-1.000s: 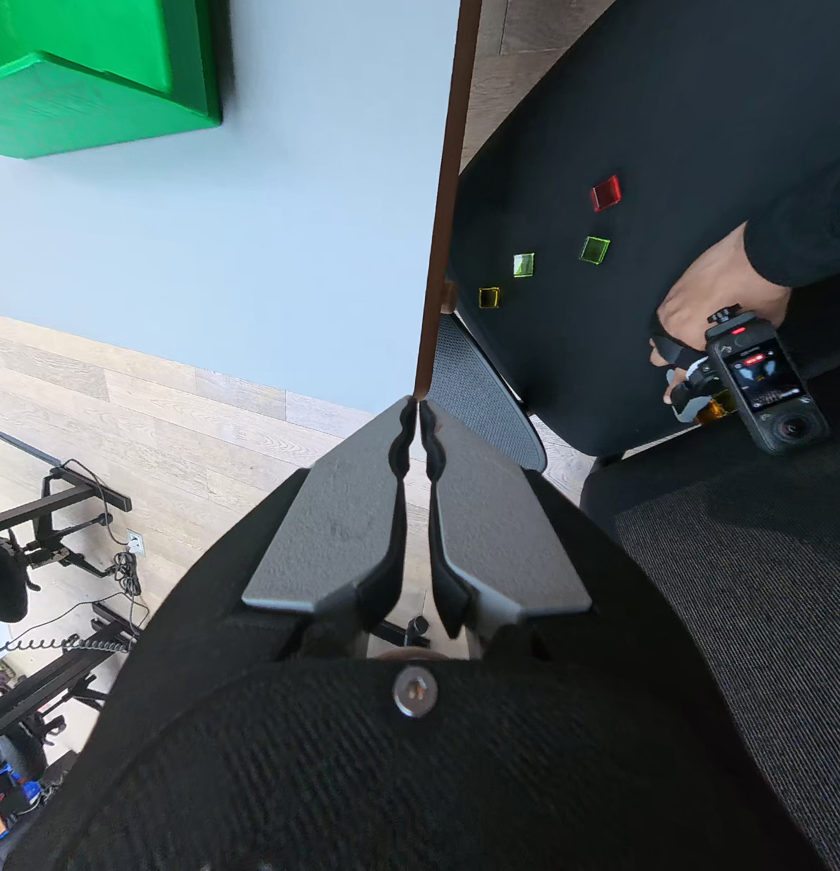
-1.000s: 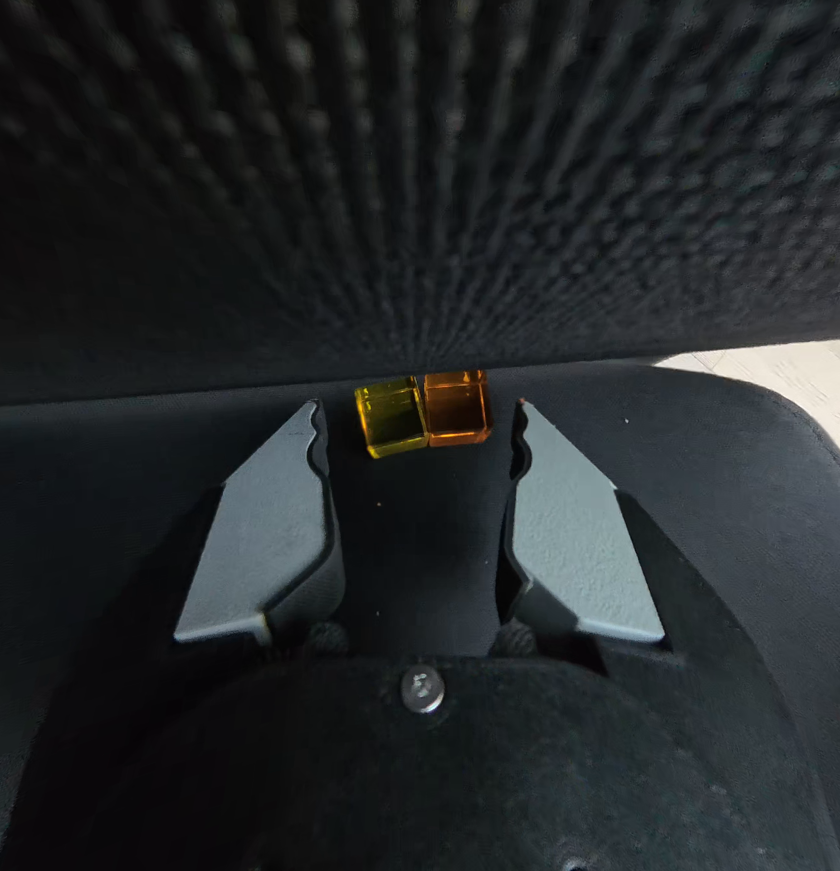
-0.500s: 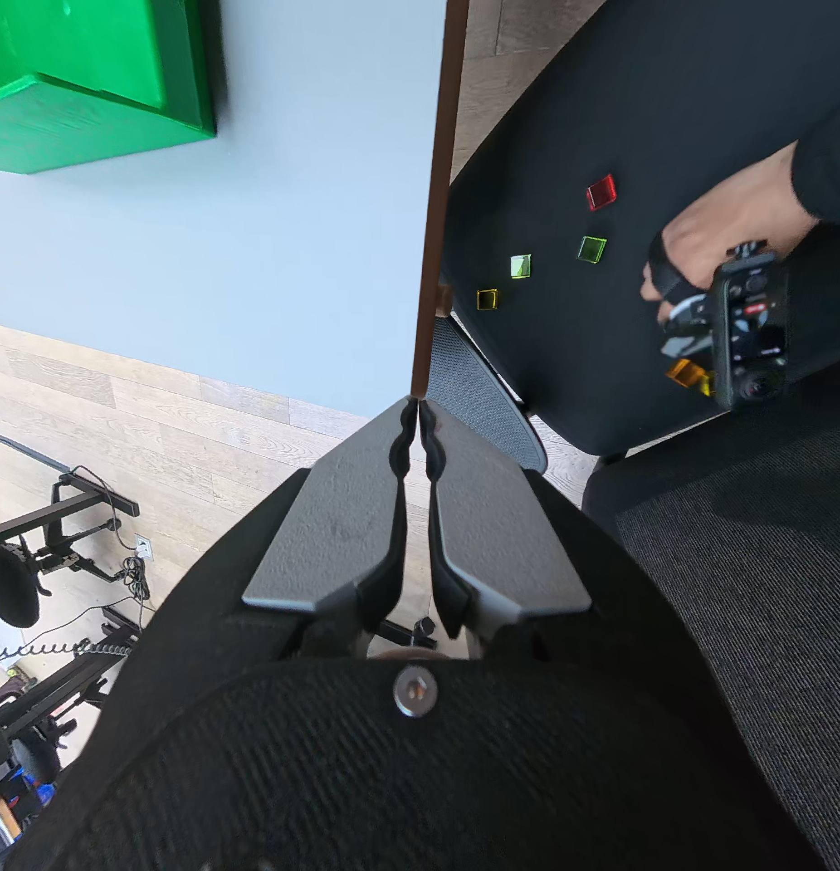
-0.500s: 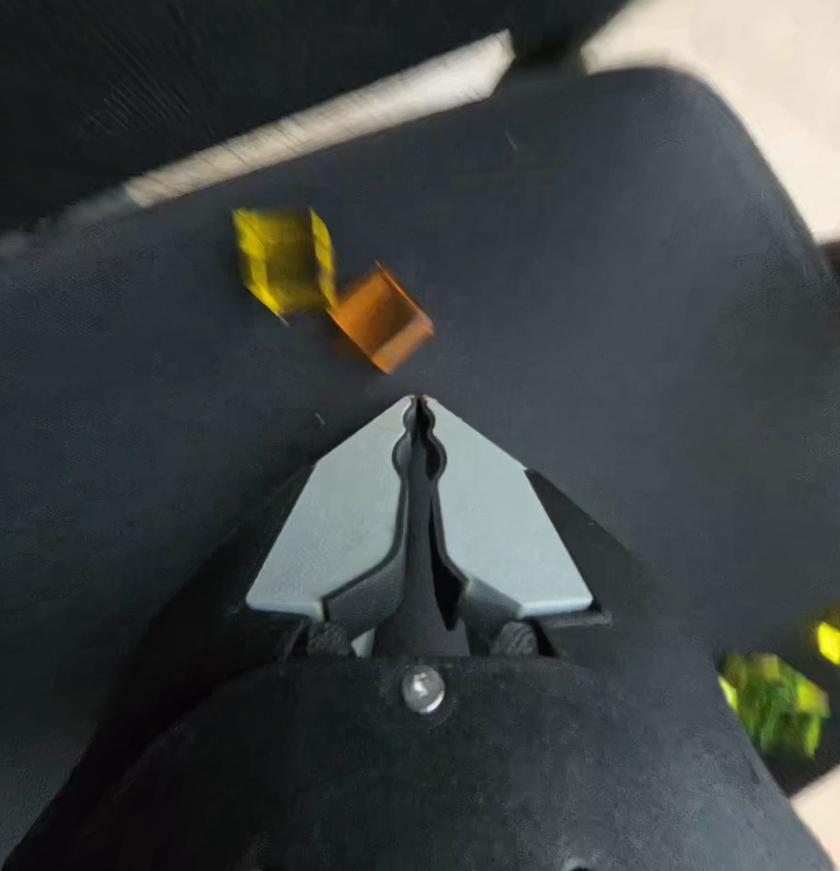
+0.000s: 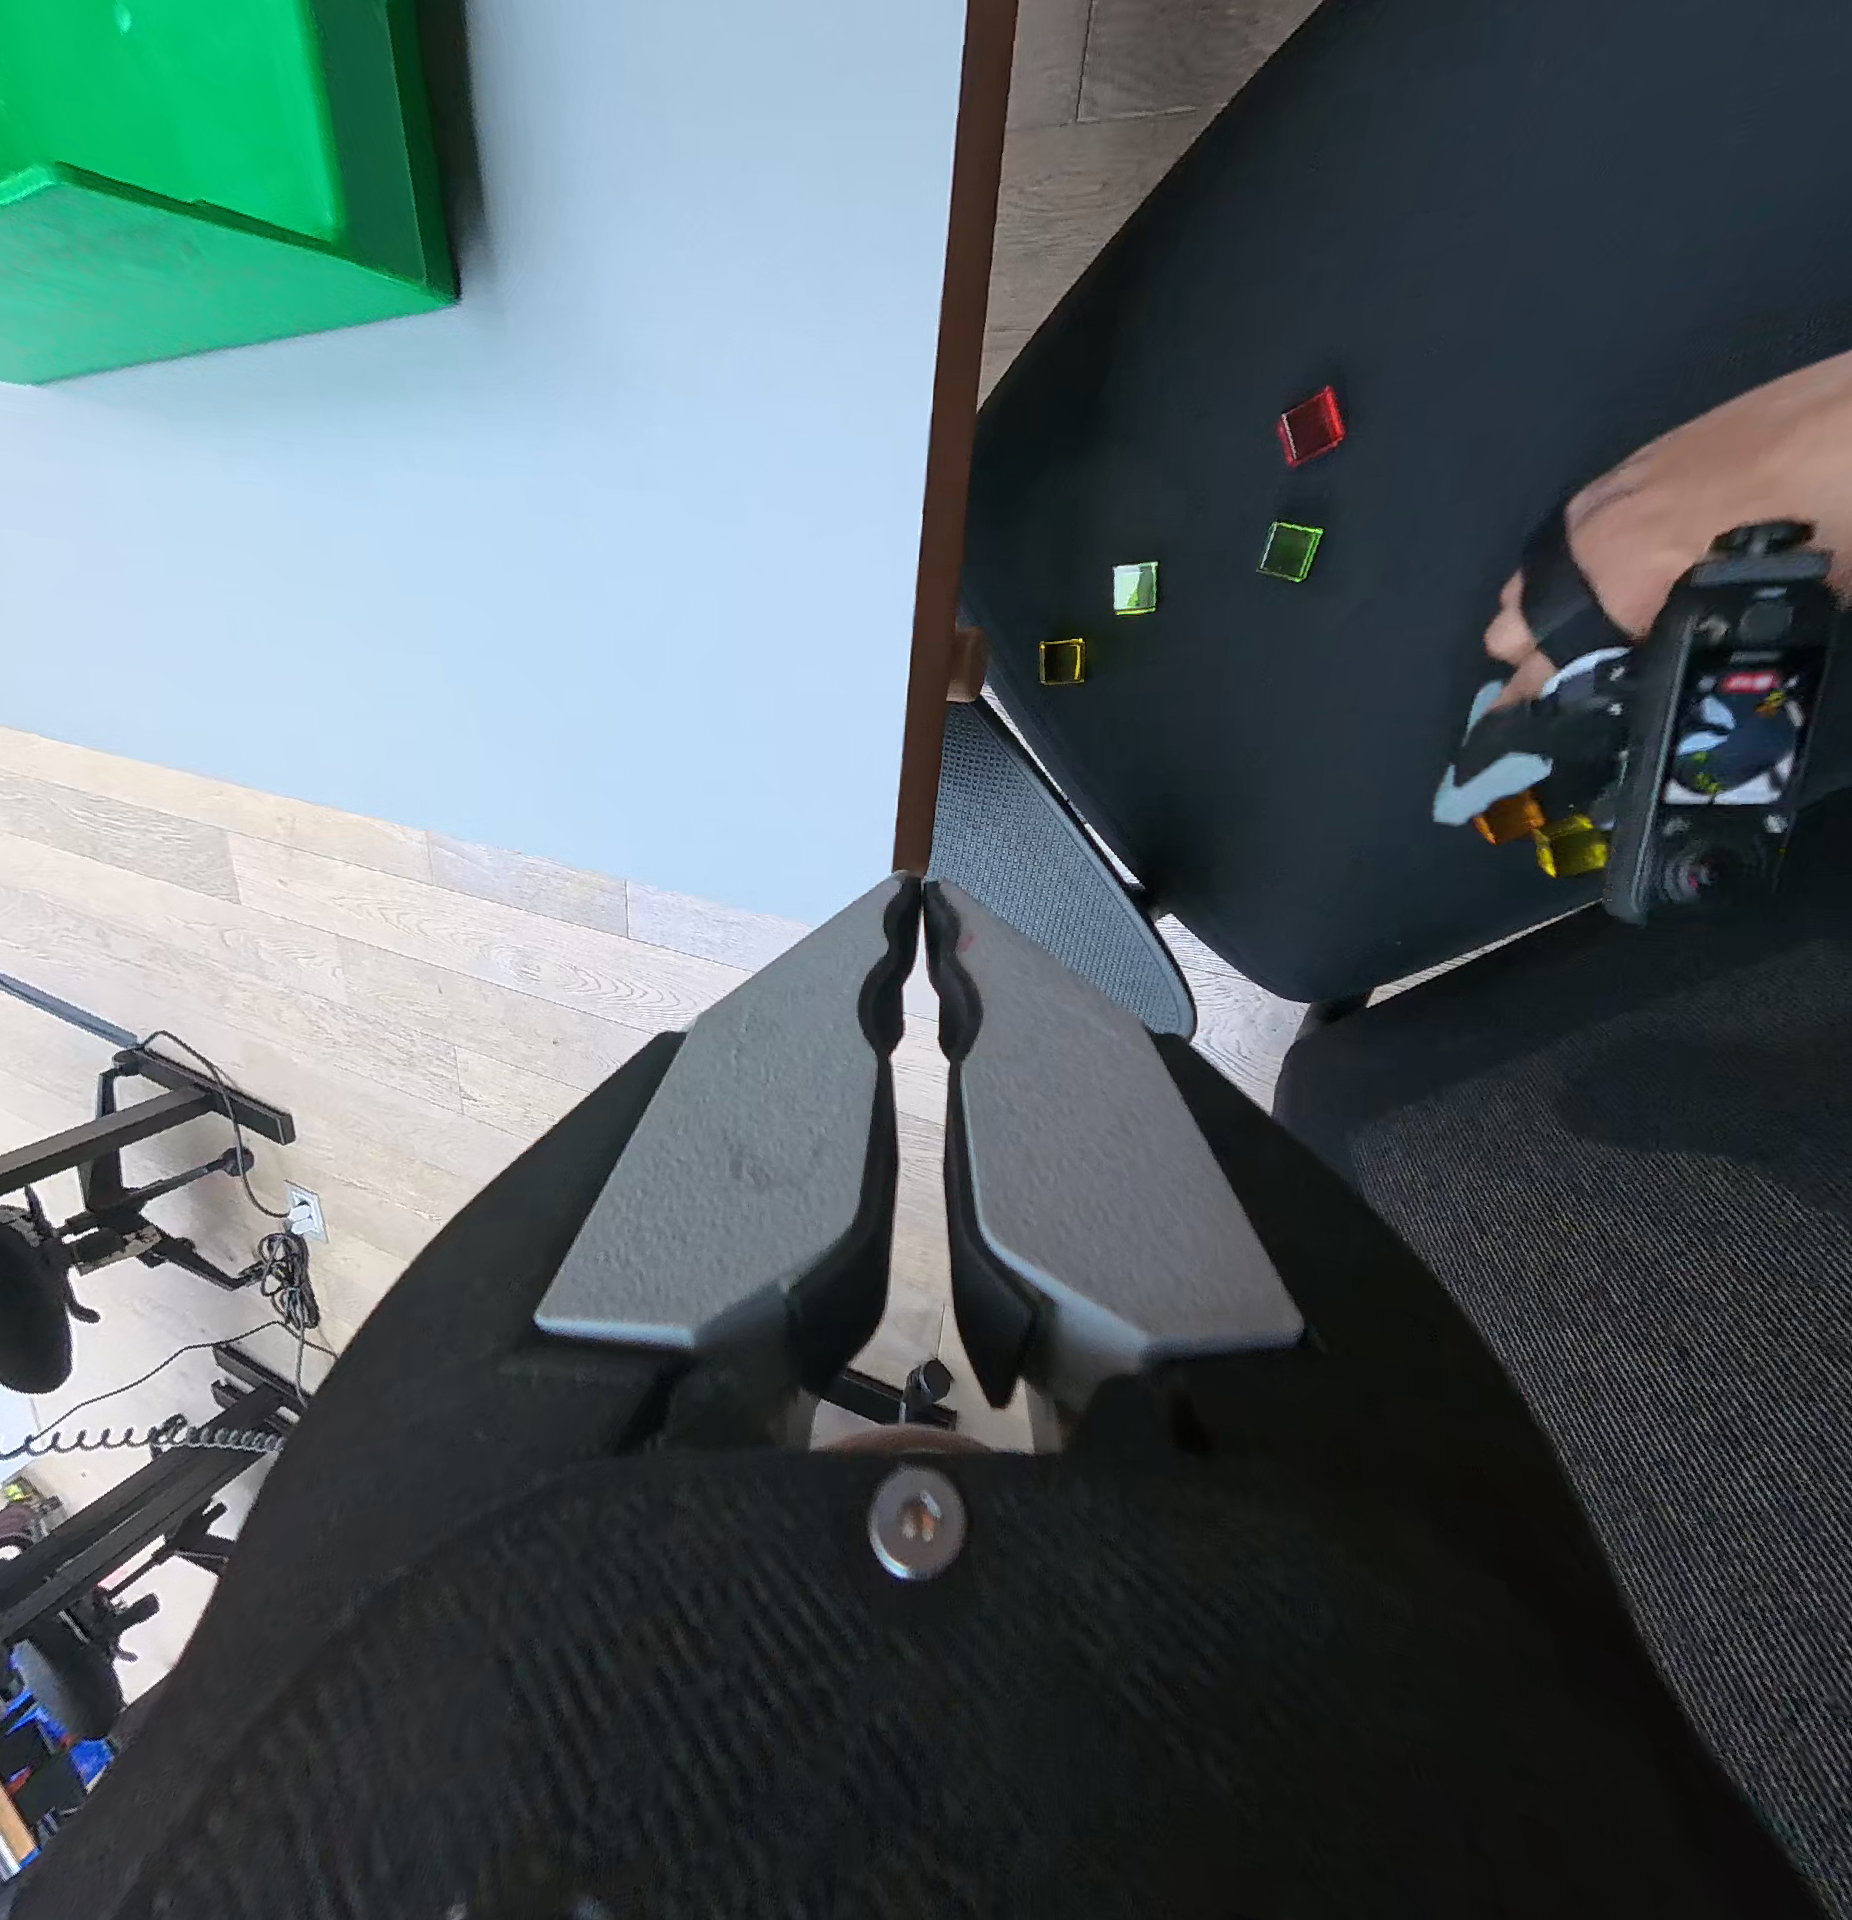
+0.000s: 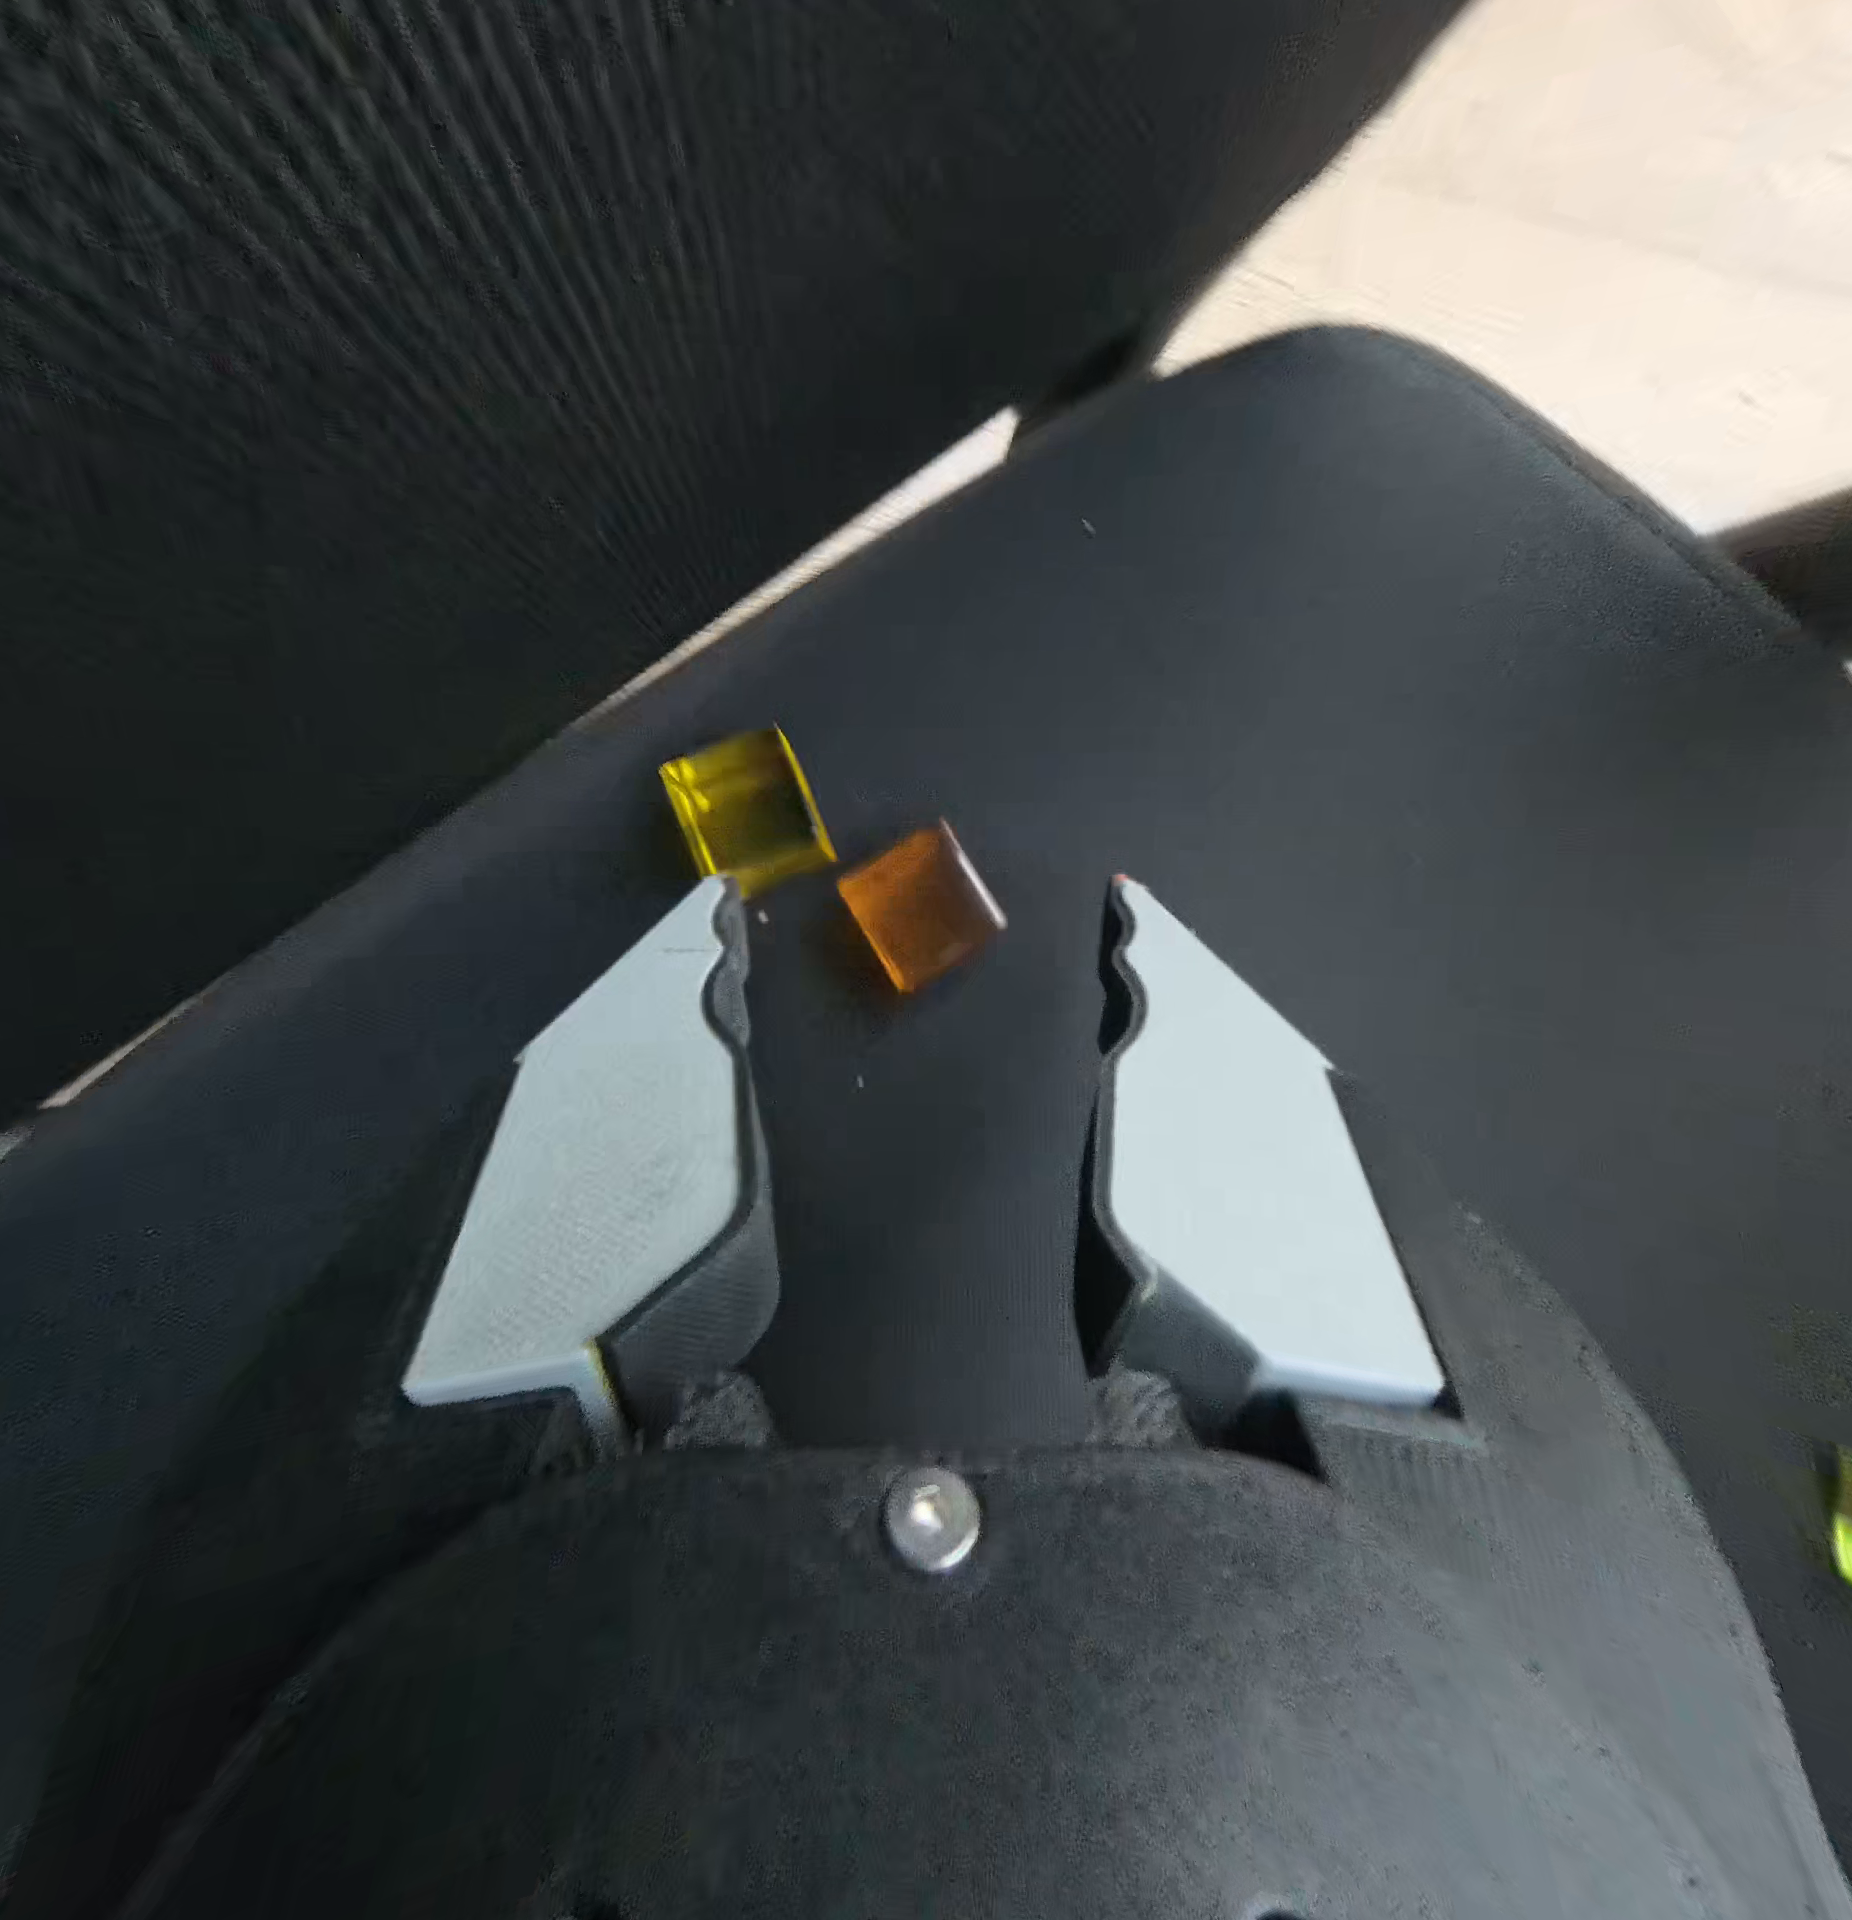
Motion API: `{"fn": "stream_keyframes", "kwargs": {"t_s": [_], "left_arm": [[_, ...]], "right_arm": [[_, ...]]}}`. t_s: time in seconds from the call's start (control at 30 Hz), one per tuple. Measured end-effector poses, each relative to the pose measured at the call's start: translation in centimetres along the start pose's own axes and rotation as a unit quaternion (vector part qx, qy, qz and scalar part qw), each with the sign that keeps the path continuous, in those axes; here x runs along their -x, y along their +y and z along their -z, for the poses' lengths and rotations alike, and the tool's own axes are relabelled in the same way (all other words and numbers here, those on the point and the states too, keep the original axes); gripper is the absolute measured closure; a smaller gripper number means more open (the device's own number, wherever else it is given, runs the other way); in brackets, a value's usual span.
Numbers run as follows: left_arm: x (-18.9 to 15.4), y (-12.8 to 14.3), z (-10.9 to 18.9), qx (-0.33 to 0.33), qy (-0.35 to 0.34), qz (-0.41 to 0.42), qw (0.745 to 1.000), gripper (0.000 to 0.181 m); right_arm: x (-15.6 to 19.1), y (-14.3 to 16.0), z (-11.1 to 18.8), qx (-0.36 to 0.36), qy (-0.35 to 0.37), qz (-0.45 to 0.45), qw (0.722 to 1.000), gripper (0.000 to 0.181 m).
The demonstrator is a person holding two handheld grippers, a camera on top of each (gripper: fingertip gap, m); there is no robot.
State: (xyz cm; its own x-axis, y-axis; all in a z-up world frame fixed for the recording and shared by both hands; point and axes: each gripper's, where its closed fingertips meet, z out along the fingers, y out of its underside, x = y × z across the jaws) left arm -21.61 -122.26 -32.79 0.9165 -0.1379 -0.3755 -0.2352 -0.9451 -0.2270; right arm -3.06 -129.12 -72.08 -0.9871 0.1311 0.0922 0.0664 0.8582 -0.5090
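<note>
Right claw [image 6: 922, 894] gaped wide; orange cube [image 6: 917, 907] at 12 o'clock, yellow cube [image 6: 747, 810] touching left fingertip [image 6: 719, 904], likely knocked. Left claw [image 5: 920, 899] pinched closed, empty.

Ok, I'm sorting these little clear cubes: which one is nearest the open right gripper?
The orange cube, just ahead of the right gripper, between its open fingertips. The yellow cube lies beyond the left fingertip.

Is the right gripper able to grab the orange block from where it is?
Probably yes. The right gripper is open, and the orange block lies on the black seat between its fingertips. The yellow block sits by one fingertip and might get bumped.
</note>
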Motion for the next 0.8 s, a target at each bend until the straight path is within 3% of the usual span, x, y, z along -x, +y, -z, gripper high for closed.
{"fn": "stream_keyframes", "kwargs": {"t_s": [0.1,0.17,0.27,0.4,0.53,0.67,0.8], "left_arm": [[-0.2,0.1,-0.2,0.005,0.002,-0.004,1.0,0.181],[-0.3,0.2,-0.3,0.007,0.002,-0.005,1.0,0.181],[-0.1,0.3,-0.3,0.006,0.002,-0.001,1.0,0.181],[0.1,0.3,-0.1,0.001,0.001,0.004,1.0,0.181],[0.2,0.1,0.1,-0.003,-0.001,0.003,1.0,0.181],[0.2,-0.2,0.2,-0.005,-0.002,0.0,1.0,0.181],[0.1,-0.1,0.1,-0.002,0.0,0.0,1.0,0.181]], "right_arm": [[1.8,-0.9,-1.9,0.01,-0.083,0.005,0.996,0.101],[2.8,-0.2,-3.2,0.046,-0.11,0.014,0.993,0.107],[1.5,-0.3,-3.6,0.046,-0.068,0.038,0.996,0.155],[-0.5,1.4,-2.5,0.073,-0.022,0.014,0.997,0.155],[-4.4,5.8,0.6,0.1,0.063,-0.085,0.989,0.155],[-6.6,10.4,3.7,0.119,0.124,-0.189,0.967,0.155],[-6.7,13.0,5.9,0.099,0.162,-0.305,0.933,0.155]]}}
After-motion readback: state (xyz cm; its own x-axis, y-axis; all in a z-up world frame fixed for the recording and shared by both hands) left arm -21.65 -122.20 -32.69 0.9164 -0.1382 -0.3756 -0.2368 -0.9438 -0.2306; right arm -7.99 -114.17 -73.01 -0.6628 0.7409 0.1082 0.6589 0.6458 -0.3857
